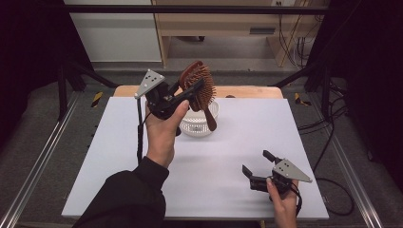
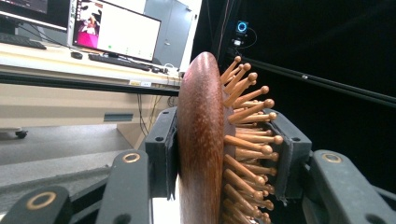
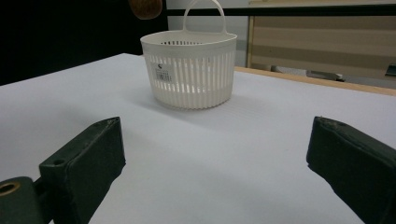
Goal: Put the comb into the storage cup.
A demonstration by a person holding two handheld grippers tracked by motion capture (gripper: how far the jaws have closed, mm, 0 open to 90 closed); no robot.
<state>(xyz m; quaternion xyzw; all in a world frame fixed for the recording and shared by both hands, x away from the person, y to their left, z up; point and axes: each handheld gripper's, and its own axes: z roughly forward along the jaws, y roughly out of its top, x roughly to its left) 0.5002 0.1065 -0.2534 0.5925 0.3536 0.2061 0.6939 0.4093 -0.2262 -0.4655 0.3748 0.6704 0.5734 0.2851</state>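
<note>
Left hand [image 1: 161, 130] raised well off the table [image 1: 119, 142], forearm in a black sleeve [image 1: 128, 199] coming up from the near left. Left gripper [image 1: 192, 90] held high and tilted toward the far right, clamped across the head of a wooden paddle hairbrush [image 1: 197, 85]. In the left gripper view, one pad flat against the smooth brown back of the hairbrush [image 2: 201, 149], the other pressed into the ball-tipped wooden bristles [image 2: 247, 140]. Brush head up, handle [image 1: 209, 118] hanging down over the white slotted basket [image 1: 199, 124] at the far middle of the table, handle tip at or just above the rim; touching or not, cannot tell.

Right hand [image 1: 281, 202] low at the near right, resting by the table edge. Right gripper [image 1: 257, 162] spread wide with nothing between its pads, pointing far-left toward the basket [image 3: 189, 70], well apart from it.
</note>
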